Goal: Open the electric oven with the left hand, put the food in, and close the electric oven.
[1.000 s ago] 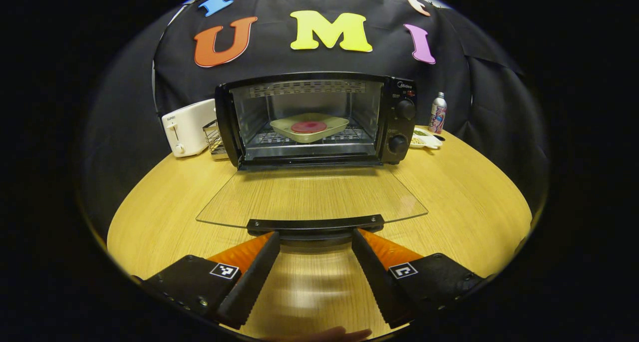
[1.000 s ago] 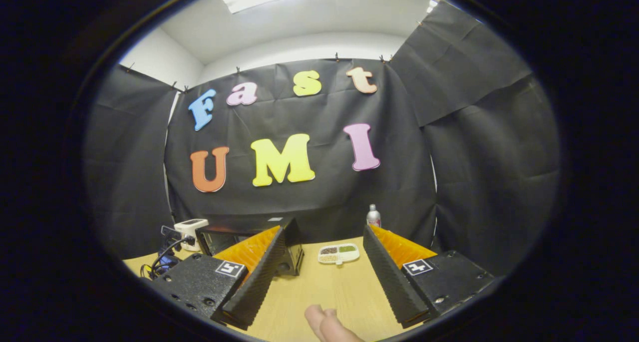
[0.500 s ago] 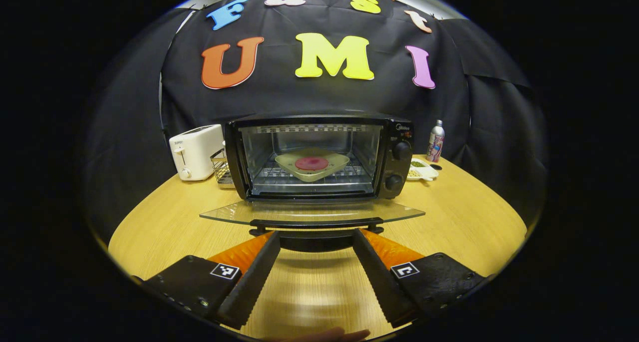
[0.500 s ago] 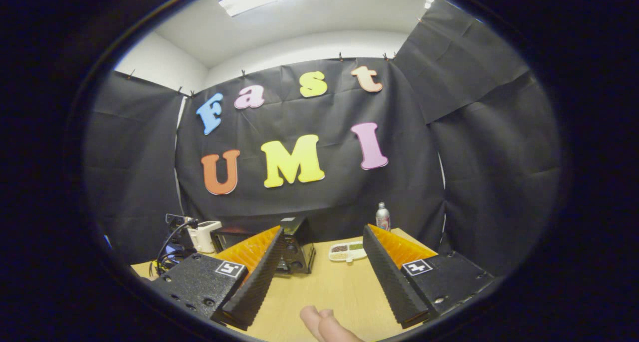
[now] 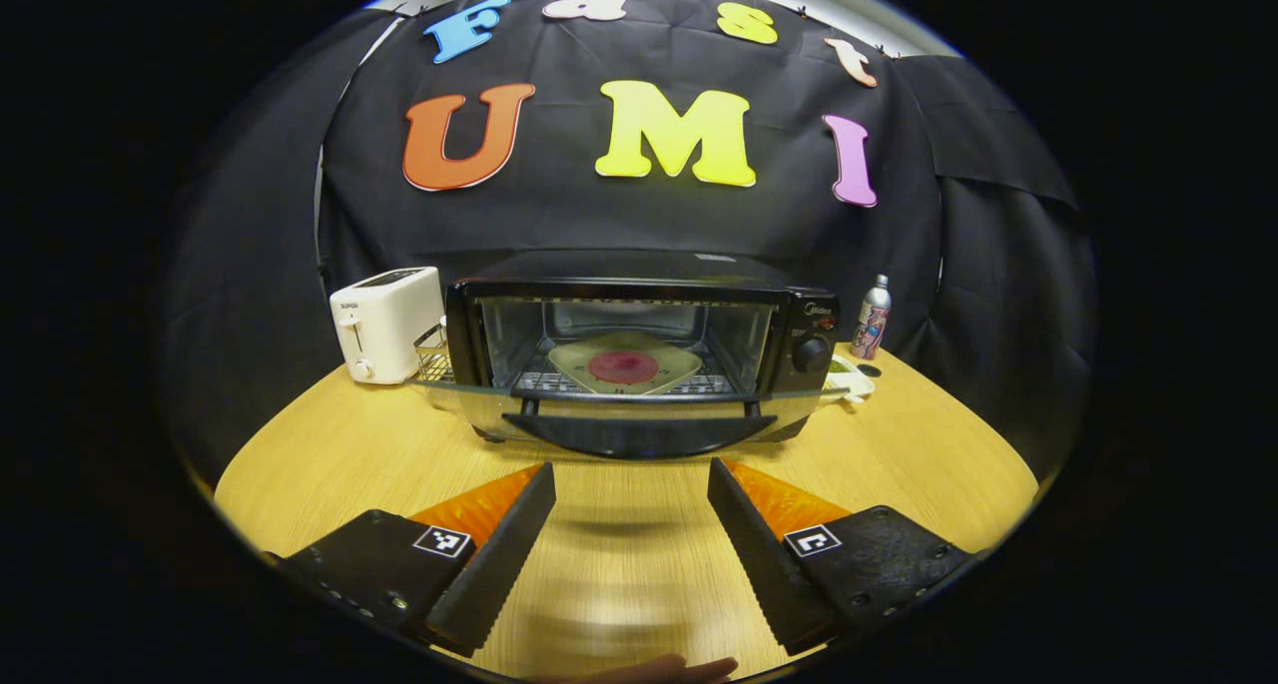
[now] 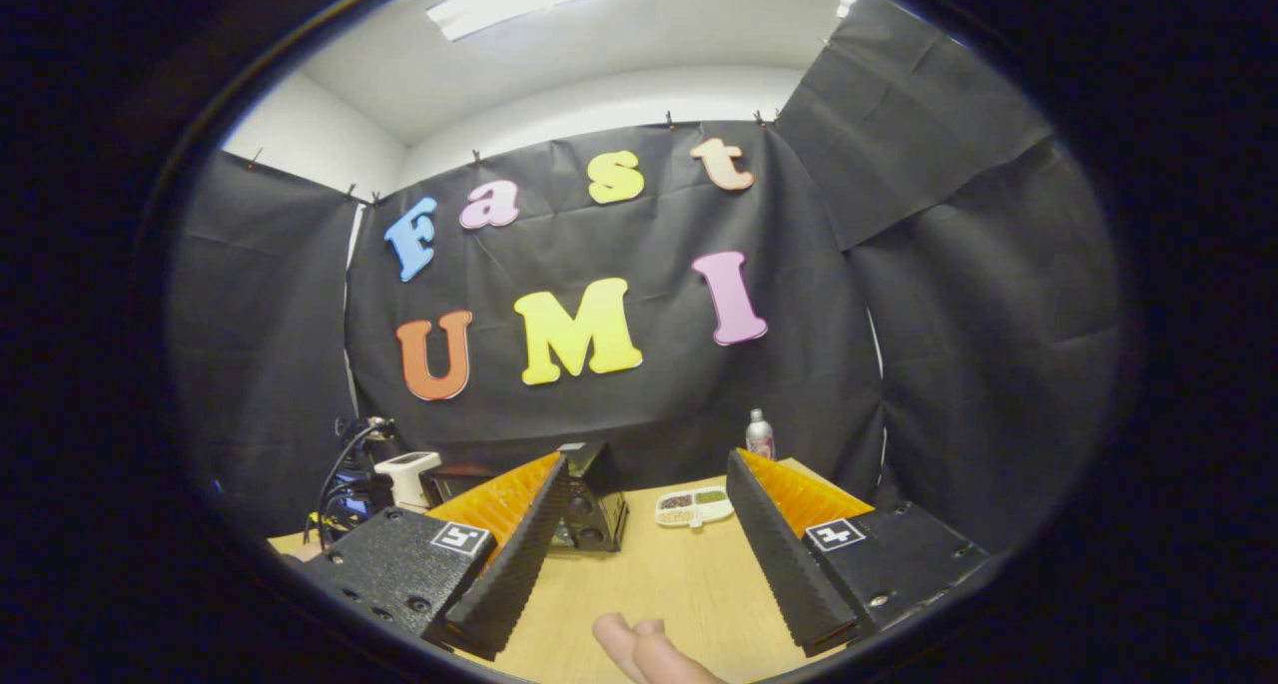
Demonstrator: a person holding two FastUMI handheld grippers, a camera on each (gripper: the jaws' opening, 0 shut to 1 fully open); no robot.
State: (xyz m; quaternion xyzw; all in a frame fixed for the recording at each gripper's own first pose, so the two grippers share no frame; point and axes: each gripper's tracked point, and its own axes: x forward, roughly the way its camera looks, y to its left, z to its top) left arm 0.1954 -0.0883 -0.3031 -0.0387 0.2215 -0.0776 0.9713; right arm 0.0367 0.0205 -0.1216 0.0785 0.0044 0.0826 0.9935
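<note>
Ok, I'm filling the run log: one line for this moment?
stage: closing oven | door: partly raised | plate of food: on rack | left gripper: open, below handle | right gripper: open, idle

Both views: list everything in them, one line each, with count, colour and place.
Oven: one, black, mid table, glass door partly open.
Plate: one, pale green, on the oven rack.
Food: one, red disc, on the plate.
Toaster: one, white, left of the oven.
Wire rack: one, metal, between toaster and oven.
Bottle: one, silver, right of the oven.
Snack tray: one, white, divided, beside the bottle.
Table: one, light wood.
Cables: dark, beyond the toaster.
Left gripper: open, just short of the door.
Right gripper: open, raised, empty.
Fingers: bottom edge, right gripper view.
</note>
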